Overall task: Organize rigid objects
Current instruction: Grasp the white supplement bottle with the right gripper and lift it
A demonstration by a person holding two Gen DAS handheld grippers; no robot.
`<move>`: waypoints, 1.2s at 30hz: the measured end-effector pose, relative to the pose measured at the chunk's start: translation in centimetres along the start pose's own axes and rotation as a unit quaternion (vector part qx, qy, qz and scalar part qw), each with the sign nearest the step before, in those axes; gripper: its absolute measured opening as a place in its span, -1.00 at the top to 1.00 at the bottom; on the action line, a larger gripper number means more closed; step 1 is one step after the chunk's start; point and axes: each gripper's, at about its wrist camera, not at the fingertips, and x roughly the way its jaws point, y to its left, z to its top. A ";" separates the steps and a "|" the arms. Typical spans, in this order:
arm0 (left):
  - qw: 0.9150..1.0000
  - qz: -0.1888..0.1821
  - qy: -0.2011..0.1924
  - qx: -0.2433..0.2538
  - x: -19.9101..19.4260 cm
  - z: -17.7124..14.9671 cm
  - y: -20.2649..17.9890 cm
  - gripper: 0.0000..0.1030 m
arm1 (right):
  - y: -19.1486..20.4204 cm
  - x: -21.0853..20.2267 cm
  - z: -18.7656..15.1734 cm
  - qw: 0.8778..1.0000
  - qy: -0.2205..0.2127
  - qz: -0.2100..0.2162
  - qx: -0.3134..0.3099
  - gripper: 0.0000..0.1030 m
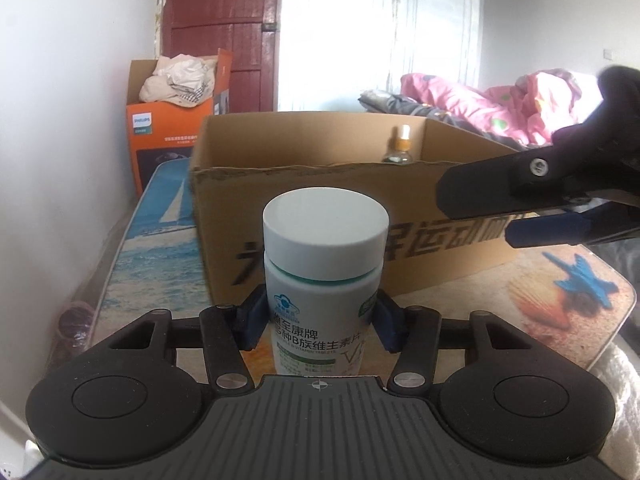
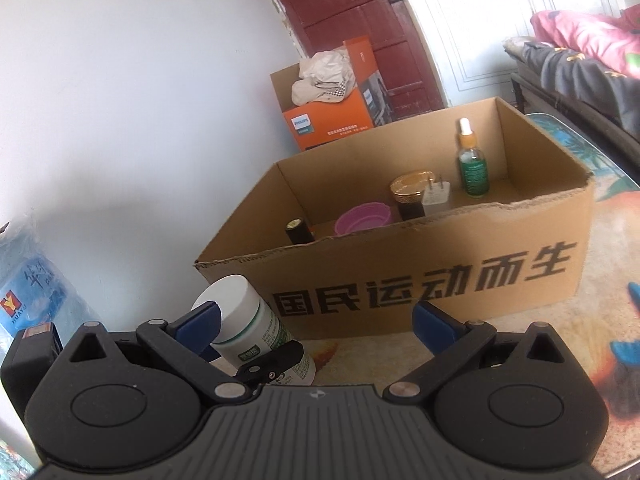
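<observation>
My left gripper (image 1: 320,320) is shut on a white vitamin bottle (image 1: 324,264) with a white cap, held upright in front of an open cardboard box (image 1: 320,200). The bottle also shows in the right wrist view (image 2: 256,332), low at the left with the left gripper's finger across it. My right gripper (image 2: 316,320) is open and empty, in front of the box (image 2: 420,272). Inside the box stand a dropper bottle (image 2: 472,160), a gold-lidded jar (image 2: 410,196), a white plug (image 2: 438,196), a purple bowl (image 2: 362,218) and a small dark bottle (image 2: 298,230).
The box stands on a table with a beach-print cloth (image 1: 560,280). An orange Philips box (image 1: 172,136) holding cloth stands behind by the red door. A bed with pink bedding (image 1: 500,100) lies at the right. A blue water pack (image 2: 28,292) is at the left.
</observation>
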 end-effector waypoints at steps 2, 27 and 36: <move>1.000 -0.006 -0.002 0.006 0.1 -0.1 -1.1 -0.04 | -0.4 -0.4 0.0 1.000 0.003 0.002 0.000 -1.00; 0.998 -0.032 0.028 0.040 1.1 -0.6 -6.6 -0.04 | 0.6 1.3 1.8 0.994 0.073 -0.002 -0.080 -0.51; 0.997 -0.052 0.026 0.049 1.0 -0.6 -7.4 -0.04 | -0.2 0.7 2.1 0.993 0.086 -0.021 -0.081 -0.16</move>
